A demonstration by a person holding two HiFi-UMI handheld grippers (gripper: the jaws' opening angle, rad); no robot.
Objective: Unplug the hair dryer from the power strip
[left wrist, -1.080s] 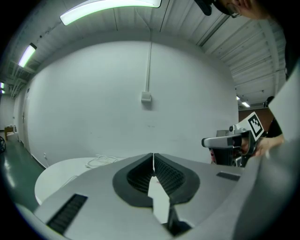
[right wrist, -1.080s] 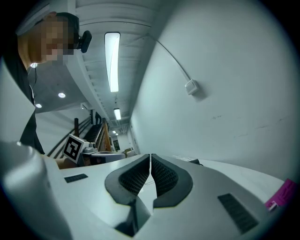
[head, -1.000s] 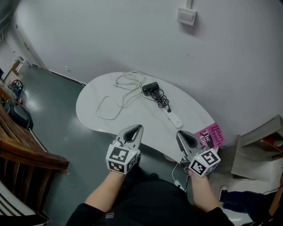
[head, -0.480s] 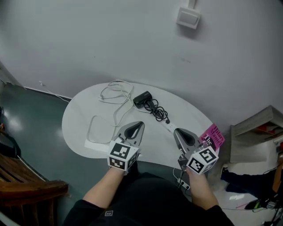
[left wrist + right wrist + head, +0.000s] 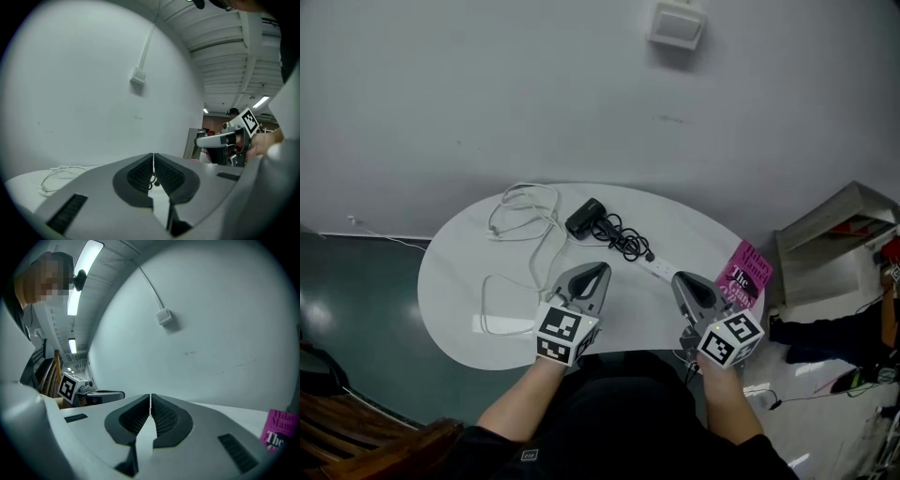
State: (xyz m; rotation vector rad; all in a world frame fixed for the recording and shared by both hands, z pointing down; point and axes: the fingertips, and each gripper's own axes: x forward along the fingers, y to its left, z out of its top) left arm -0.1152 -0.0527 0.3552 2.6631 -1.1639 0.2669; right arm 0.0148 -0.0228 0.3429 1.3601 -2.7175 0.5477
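Note:
A black hair dryer [image 5: 584, 217] lies at the back of the white oval table [image 5: 459, 272]. Its coiled black cord [image 5: 623, 244] runs to a white power strip [image 5: 667, 270], where the plug [image 5: 649, 255] sits at the strip's left end. My left gripper [image 5: 598, 269] hovers over the table's near edge, shut and empty, short of the dryer. To the right, my right gripper [image 5: 679, 278] is also shut and empty, just near of the strip. The left gripper view shows shut jaws [image 5: 153, 157], and the right gripper view shows the same [image 5: 150, 399].
A loose white cable [image 5: 520, 211] loops over the table's left half. A pink book [image 5: 743, 275] lies at the right edge. Behind the table rises a grey wall with a small box [image 5: 675, 23]. Shelving stands on the right.
The view has swung round so the table lies straight ahead and closer. Both grippers have moved in over its near edge and stayed shut.

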